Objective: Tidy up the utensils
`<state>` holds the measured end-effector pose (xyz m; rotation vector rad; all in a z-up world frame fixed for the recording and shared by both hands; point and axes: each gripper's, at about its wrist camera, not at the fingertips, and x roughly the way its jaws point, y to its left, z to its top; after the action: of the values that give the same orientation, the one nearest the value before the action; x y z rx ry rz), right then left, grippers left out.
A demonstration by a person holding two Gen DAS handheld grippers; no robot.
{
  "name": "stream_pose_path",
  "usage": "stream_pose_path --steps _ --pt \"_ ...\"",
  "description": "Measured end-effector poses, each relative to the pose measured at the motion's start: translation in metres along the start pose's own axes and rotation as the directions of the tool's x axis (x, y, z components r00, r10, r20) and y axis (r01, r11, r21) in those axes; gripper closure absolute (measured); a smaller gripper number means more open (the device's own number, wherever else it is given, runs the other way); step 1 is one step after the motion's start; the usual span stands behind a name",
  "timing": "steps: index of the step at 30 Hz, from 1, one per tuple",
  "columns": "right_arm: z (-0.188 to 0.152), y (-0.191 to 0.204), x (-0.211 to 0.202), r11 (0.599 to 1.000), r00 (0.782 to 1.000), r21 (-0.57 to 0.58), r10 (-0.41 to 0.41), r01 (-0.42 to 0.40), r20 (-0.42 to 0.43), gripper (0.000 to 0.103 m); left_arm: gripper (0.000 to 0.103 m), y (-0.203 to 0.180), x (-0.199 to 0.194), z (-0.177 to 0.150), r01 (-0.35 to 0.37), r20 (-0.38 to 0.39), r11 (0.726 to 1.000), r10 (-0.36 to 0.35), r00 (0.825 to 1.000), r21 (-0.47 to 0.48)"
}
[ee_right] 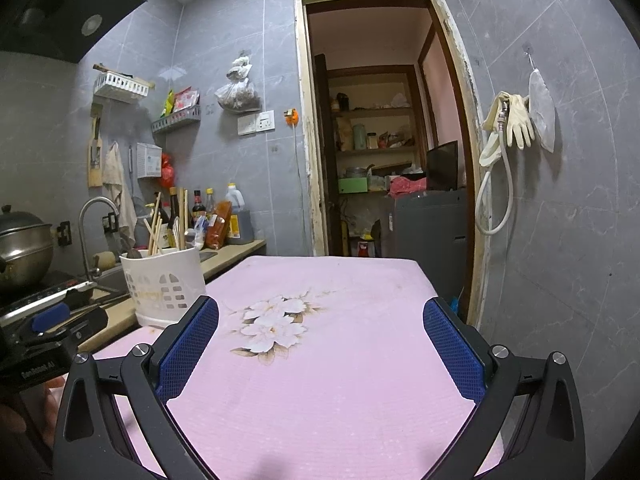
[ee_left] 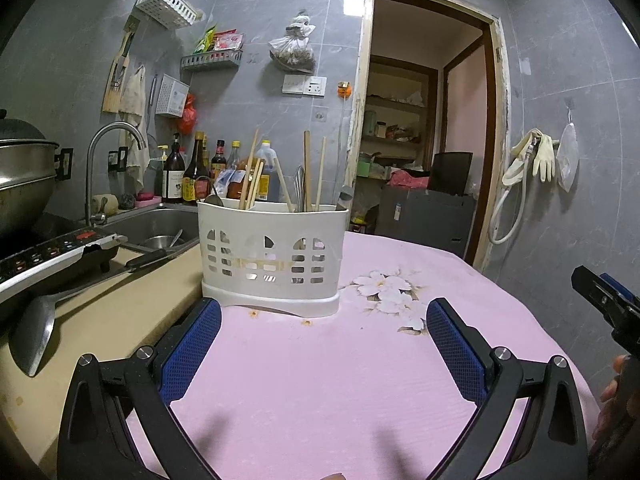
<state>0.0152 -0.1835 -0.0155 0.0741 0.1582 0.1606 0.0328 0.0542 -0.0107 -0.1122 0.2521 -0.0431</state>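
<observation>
Left gripper (ee_left: 324, 322): wide open, nothing in it, hovering low over the pink cloth (ee_left: 320, 380), bottom of the left view.
Right gripper (ee_right: 320, 322): also spread wide and empty, pointing at the flower print (ee_right: 272, 328) on the cloth.
Utensil holder (ee_left: 272, 256): white plastic with cut-out windows, centre of the left view, standing upright at the cloth's left edge right by the beige counter (ee_left: 120, 320).
Chopsticks (ee_left: 250, 176): a bunch standing in the holder, leaning a bit, with a spoon (ee_left: 214, 199) and some metal utensil whose type I can't make out.
Ladle (ee_left: 34, 332): lying on the counter, lower left of the left view.
Sink (ee_left: 160, 224): behind the holder, with bottles lined up along the wall.
</observation>
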Motion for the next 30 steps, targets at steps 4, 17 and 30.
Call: stream_pose_path --steps 4,17,30 --pt "0.0006 0.0004 -0.0004 1.000 1.000 -0.001 0.001 -0.001 0.003 0.000 0.002 0.0009 -0.0005 0.0002 -0.001 0.002 1.000 0.001 1.000 0.005" --pt "0.0013 0.0015 0.0000 1.000 1.000 -0.002 0.000 0.000 0.005 0.000 0.002 0.0010 -0.0011 0.0003 -0.003 0.004 1.000 0.003 1.000 0.006" --pt "0.0012 0.0014 -0.0001 1.000 1.000 -0.003 0.002 -0.002 0.004 0.000 0.002 0.0030 -0.0071 0.0049 -0.005 0.013 1.000 0.005 1.000 -0.001"
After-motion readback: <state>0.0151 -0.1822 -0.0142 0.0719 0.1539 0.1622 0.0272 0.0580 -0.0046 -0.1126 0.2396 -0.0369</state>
